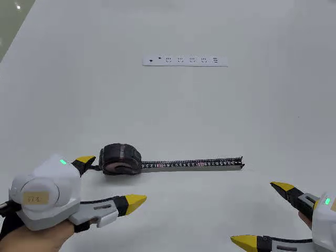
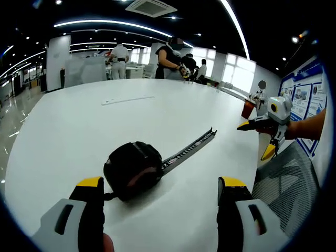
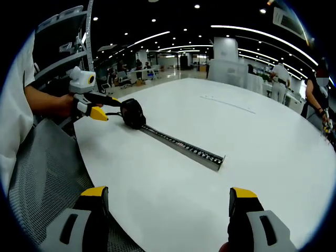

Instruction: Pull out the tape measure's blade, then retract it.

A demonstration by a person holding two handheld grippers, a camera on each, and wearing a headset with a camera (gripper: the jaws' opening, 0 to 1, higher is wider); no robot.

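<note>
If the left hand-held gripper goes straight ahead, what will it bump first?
Probably the tape measure's case, lying just ahead of the left hand-held gripper, toward its left jaw.

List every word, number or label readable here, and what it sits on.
Nothing reads clearly.
tape measure blade: printed scale numbers, too small to read.
yellow sticker on the left gripper: faint writing, blurred.
power strip: small marks, illegible.
wall posters: text blurred.
</note>
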